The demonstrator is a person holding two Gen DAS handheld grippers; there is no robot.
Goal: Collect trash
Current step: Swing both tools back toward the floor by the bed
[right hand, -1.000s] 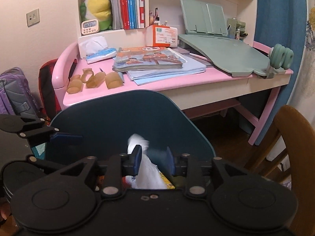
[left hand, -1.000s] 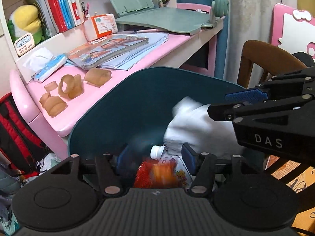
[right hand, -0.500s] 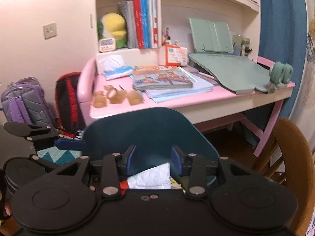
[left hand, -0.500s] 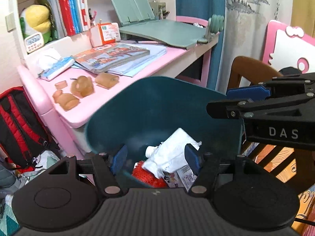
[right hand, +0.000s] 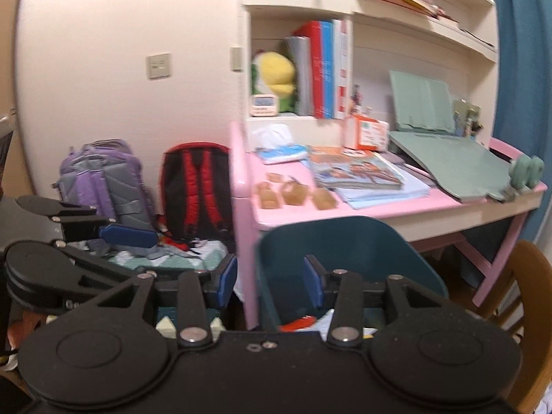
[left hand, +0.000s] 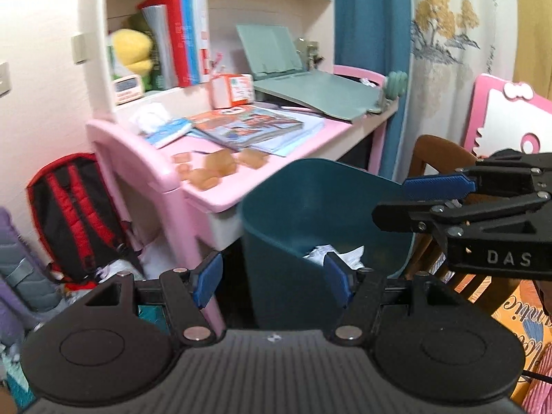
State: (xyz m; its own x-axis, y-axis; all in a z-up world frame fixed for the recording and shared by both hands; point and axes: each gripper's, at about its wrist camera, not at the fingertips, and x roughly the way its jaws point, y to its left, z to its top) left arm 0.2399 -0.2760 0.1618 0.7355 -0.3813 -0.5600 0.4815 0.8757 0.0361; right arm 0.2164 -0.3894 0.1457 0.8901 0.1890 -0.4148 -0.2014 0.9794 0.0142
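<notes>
A dark teal trash bin (left hand: 310, 214) stands on the floor in front of the pink desk (left hand: 220, 193); it also shows in the right wrist view (right hand: 348, 252). White crumpled paper (left hand: 331, 253) lies inside it, with red trash (right hand: 298, 324) visible low in the right wrist view. My left gripper (left hand: 274, 281) is open and empty, above the bin's near rim. My right gripper (right hand: 270, 283) is open and empty, above the bin's left edge; it also shows at the right of the left wrist view (left hand: 424, 196). Several amber wrappers (left hand: 215, 167) lie on the desk.
Books (left hand: 248, 124), a tissue pack (left hand: 165, 127) and a green book stand (left hand: 310, 89) sit on the desk. A red backpack (left hand: 76, 214) and a purple backpack (right hand: 103, 179) lean by the wall. A brown wooden chair (right hand: 528, 293) stands at the right.
Both grippers have pulled up and back from the bin and opened wider. The white paper the right gripper held one second ago now lies in the bin.
</notes>
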